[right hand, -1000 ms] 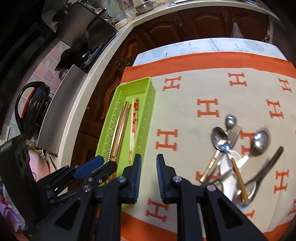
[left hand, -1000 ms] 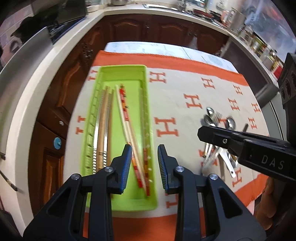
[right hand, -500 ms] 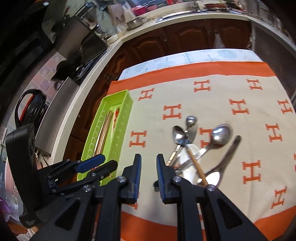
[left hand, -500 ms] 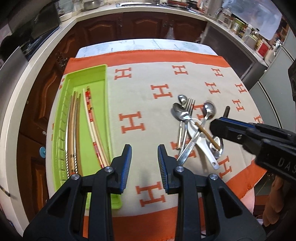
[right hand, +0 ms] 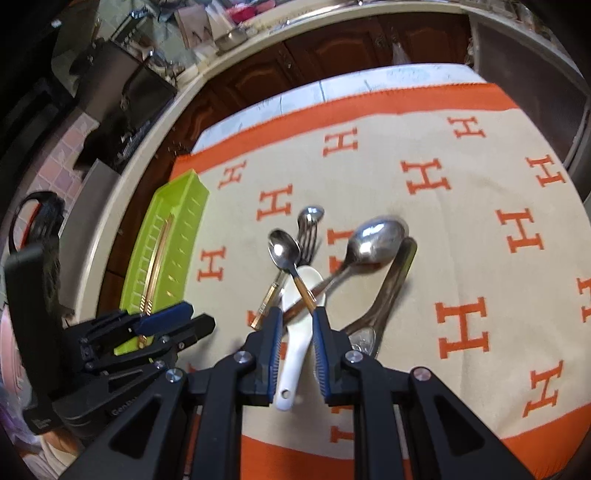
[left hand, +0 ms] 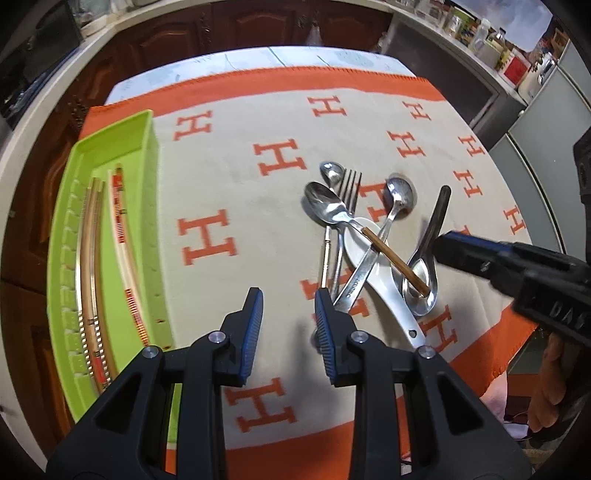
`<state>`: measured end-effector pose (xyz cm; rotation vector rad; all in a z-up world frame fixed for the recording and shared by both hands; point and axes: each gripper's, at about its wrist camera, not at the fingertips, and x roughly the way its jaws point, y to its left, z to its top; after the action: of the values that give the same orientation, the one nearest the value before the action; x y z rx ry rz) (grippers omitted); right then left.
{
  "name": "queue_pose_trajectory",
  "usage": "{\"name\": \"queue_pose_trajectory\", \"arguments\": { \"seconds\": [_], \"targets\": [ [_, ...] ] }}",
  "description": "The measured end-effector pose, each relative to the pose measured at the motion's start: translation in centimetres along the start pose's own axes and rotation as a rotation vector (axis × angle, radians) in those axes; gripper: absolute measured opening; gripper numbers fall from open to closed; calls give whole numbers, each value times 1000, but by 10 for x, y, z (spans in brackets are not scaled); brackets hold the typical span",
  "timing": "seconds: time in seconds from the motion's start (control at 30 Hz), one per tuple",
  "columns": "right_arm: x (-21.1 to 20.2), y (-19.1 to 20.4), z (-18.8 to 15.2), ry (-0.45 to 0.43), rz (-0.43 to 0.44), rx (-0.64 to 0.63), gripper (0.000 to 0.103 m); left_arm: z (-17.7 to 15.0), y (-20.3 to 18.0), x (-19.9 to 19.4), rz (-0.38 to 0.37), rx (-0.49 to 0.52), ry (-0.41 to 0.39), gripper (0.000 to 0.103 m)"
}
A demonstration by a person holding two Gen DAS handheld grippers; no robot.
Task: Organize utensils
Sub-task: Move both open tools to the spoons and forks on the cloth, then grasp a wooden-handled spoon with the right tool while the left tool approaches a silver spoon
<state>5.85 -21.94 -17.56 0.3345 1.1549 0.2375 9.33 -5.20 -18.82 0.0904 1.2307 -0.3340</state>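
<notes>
A lime green tray [left hand: 114, 129] on the left holds wooden chopsticks [left hand: 90, 258] and red-patterned chopsticks [left hand: 120, 221]. On the cloth lies a tangled pile: a white ceramic spoon [left hand: 391, 299], a wooden-handled spoon [left hand: 325, 203], a fork [left hand: 349, 184], a large steel spoon [left hand: 400, 192] and a dark-handled spoon [left hand: 421, 288]. My left gripper [left hand: 288, 314] is open and holds nothing, just left of the pile. My right gripper [right hand: 297, 317] is open, its fingers either side of the white ceramic spoon [right hand: 299, 354]. The wooden-handled spoon [right hand: 284, 251] crosses just ahead of the fingertips.
The orange-bordered cloth [left hand: 229, 177] with H marks covers the table. Dark wood cabinets [left hand: 258, 22] and a pale counter run behind. A hand [left hand: 550, 387] holds the right gripper [left hand: 443, 243]. The left gripper [right hand: 201, 315] shows beside the green tray [right hand: 184, 192].
Both views have swung from the green tray toward the utensil pile. My right gripper has moved forward, so the white ceramic spoon now lies between its open fingers.
</notes>
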Motion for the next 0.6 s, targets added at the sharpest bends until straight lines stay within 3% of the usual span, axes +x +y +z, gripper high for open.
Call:
{"name": "queue_pose_trajectory", "arguments": {
  "seconds": [0.47,0.6],
  "targets": [
    [56,3,9,105,-50,-145,17,12,-12,37,-28,27,66,26],
    [56,1,10,106,-28,-162,20,14,-12,42,-33,28,72,26]
  ]
}}
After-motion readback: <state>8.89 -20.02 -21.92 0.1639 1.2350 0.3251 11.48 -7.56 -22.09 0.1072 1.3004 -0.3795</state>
